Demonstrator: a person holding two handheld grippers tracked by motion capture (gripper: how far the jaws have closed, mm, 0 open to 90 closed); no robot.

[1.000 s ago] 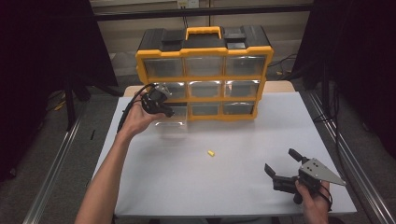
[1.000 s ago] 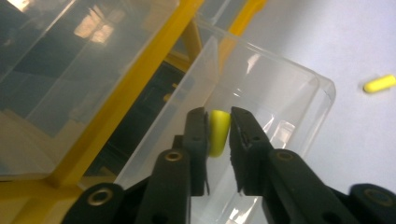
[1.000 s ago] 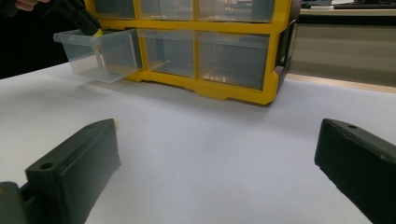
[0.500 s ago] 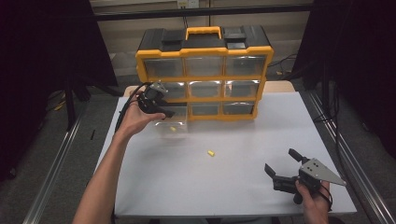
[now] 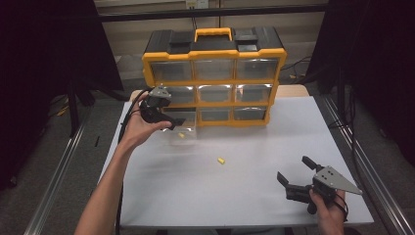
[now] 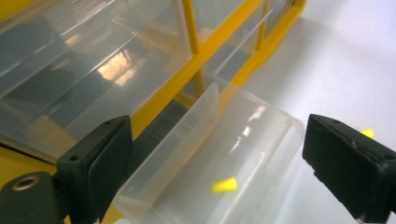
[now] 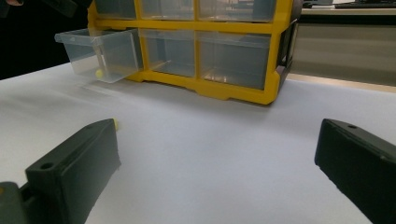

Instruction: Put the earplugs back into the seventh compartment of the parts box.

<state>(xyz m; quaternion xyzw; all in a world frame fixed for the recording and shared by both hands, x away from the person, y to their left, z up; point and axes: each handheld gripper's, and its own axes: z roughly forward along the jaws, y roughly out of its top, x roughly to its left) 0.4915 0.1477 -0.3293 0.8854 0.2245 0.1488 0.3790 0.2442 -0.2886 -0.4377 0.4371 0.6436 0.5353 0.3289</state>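
We see the yellow drawer organizer (image 5: 214, 78) at 12 o'clock, its bottom-left clear drawer (image 5: 182, 131) pulled out, one yellow piece (image 5: 181, 135) inside, another (image 5: 221, 160) on the table (image 5: 244, 196). Left gripper (image 5: 171, 121) and right gripper (image 5: 295, 177) both gape wide, empty.

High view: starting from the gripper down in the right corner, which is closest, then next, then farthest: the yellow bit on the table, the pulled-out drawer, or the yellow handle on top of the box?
From the right gripper:
1. Loose yellow piece, mid-table, to its left.
2. Open clear drawer, bottom left of the organizer.
3. Yellow handle, top of the organizer, at the back.
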